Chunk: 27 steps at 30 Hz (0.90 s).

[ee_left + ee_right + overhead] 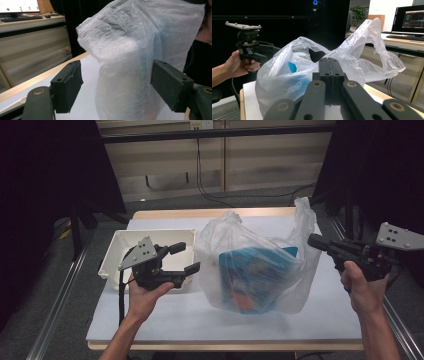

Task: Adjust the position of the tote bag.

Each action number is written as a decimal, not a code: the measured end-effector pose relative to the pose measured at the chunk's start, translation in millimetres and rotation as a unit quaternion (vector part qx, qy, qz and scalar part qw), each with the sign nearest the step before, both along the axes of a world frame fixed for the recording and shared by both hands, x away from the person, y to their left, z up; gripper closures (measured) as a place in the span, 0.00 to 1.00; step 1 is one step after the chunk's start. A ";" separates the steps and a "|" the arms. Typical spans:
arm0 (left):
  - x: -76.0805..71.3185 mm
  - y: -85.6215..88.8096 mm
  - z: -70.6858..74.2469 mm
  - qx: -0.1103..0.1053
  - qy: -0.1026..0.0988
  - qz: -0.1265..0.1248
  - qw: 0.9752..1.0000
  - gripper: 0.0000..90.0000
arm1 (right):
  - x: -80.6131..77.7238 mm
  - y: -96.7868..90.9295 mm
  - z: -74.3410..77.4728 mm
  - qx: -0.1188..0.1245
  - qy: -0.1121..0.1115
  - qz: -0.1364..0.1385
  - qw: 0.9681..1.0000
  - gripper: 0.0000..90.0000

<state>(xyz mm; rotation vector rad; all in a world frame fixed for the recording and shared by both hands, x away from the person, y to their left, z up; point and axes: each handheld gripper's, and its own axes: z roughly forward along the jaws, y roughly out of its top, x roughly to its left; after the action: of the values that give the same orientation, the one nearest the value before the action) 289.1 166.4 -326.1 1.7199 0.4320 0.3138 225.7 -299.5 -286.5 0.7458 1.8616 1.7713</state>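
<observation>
High view: left hand-held gripper [186,258] released beside plastic bag [260,265]; right hand-held gripper [316,241] clenched, seemingly pinching bag edge to steady it.

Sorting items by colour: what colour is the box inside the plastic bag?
Teal-blue box, seen best in the high view.

You have the bag [257,270] at frame centre on the table [200,320], the tray [115,252] just left, a box [252,275] inside the bag.

Bare table [165,315] at the near edge; white tray [112,251] and bulky bag [255,265] crowding the middle.
</observation>
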 end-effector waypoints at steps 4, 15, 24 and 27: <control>6.9 -4.9 2.0 -0.011 0.007 -0.002 1.000 0.27 | 0.0 1.9 0.9 0.001 0.000 0.003 1.000 1.00; 21.7 -17.3 7.6 -0.020 0.027 -0.037 0.999 0.24 | 0.3 5.8 1.8 -0.002 -0.003 0.005 1.000 1.00; 33.4 -26.9 8.8 -0.055 0.072 -0.067 0.994 0.22 | -0.8 4.7 2.0 -0.002 -0.004 0.007 1.000 1.00; 30.0 -31.7 8.4 -0.037 0.068 -0.083 0.993 0.29 | -0.8 4.5 2.1 -0.004 -0.004 0.006 1.000 1.00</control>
<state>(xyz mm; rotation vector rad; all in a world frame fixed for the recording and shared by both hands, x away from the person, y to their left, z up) 319.1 134.6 -317.7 1.6974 0.3919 0.0589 224.9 -295.1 -284.4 0.7260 1.8709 1.7710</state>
